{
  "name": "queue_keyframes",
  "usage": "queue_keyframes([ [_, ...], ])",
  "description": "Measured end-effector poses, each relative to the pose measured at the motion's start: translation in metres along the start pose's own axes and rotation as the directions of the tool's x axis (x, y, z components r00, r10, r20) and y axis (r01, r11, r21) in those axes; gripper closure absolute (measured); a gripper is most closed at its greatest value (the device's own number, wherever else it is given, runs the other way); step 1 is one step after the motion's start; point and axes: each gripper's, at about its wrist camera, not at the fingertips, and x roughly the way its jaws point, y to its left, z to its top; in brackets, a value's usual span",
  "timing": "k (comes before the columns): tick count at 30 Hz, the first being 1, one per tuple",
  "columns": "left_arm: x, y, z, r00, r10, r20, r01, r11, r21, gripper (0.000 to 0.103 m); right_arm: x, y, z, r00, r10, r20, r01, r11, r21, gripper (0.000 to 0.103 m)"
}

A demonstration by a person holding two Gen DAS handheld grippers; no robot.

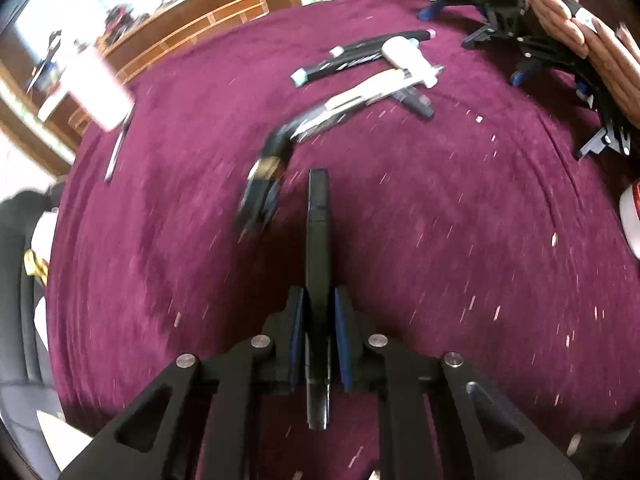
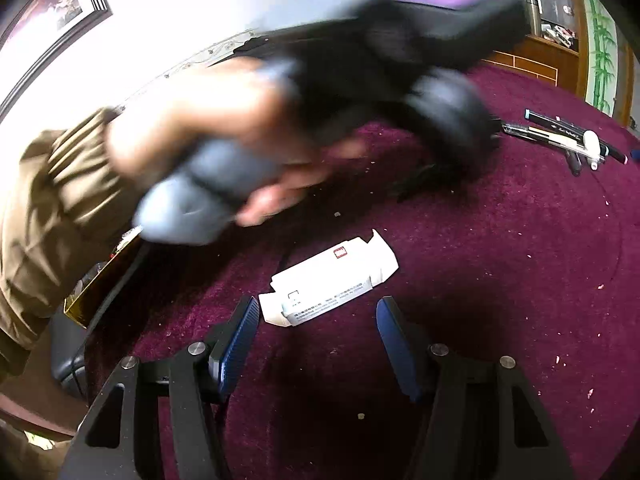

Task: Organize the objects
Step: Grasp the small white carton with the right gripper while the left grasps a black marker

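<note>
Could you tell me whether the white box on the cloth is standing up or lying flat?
Lying flat. The white box rests on its broad side on the purple cloth, with an end flap open.

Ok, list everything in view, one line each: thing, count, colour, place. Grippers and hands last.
black pen: one, black, clamped in the left gripper.
loose pens: a pile, count unclear, black and white, far side of the cloth.
cloth: one, maroon, covers the table.
flattened carton: one, white, on the cloth ahead of the right gripper.
white box: one, blurred, far left edge.
left gripper: black, blue pads, shut on the black pen.
right gripper: black, blue pads, open, nothing between.
left hand: blurred, gripping the left tool.
</note>
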Motion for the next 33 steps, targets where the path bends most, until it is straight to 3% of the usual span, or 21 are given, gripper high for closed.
queue_keyframes([
  [6,-0.020,0.033,-0.047,1.000,-0.024,0.008,0.025,0.994,-0.106,0.089,-0.004,-0.010,-0.008,1.000,-0.007,-0.009,0.007,0.999,0.052,0.036],
  [8,-0.033,0.040,-0.060,0.998,-0.045,0.036,0.050,0.989,-0.137,0.089,0.006,0.002,-0.014,1.000,0.010,-0.007,-0.009,0.996,0.083,0.036],
  [11,-0.055,0.044,-0.081,0.996,-0.054,0.078,0.067,0.982,-0.175,0.089,0.005,-0.022,-0.008,0.996,0.087,-0.005,-0.085,0.980,0.180,0.036],
  [15,-0.086,0.046,-0.111,0.986,-0.080,0.144,0.111,0.970,-0.219,0.089,0.007,-0.020,-0.003,0.994,0.103,0.024,-0.105,0.964,0.246,0.035],
  [21,-0.117,0.055,-0.148,0.970,-0.105,0.221,0.161,0.953,-0.255,0.089,0.014,-0.010,0.000,0.999,0.033,0.010,-0.034,0.955,0.295,0.035],
  [26,-0.130,0.060,-0.165,0.962,-0.105,0.252,0.177,0.944,-0.280,0.089,0.023,0.006,0.013,0.996,-0.085,-0.038,0.092,0.949,0.302,0.037],
  [28,-0.134,0.062,-0.172,0.959,-0.108,0.261,0.185,0.938,-0.293,0.089,0.027,0.016,0.018,0.985,-0.160,-0.066,0.171,0.951,0.258,0.047],
  [32,-0.137,0.065,-0.185,0.960,-0.104,0.259,0.185,0.932,-0.311,0.088,0.036,0.022,0.019,0.966,-0.243,-0.086,0.255,0.950,0.179,0.054],
  [33,-0.138,0.066,-0.187,0.960,-0.102,0.262,0.185,0.930,-0.317,0.088,0.037,0.024,0.018,0.959,-0.267,-0.089,0.279,0.947,0.161,0.068],
])
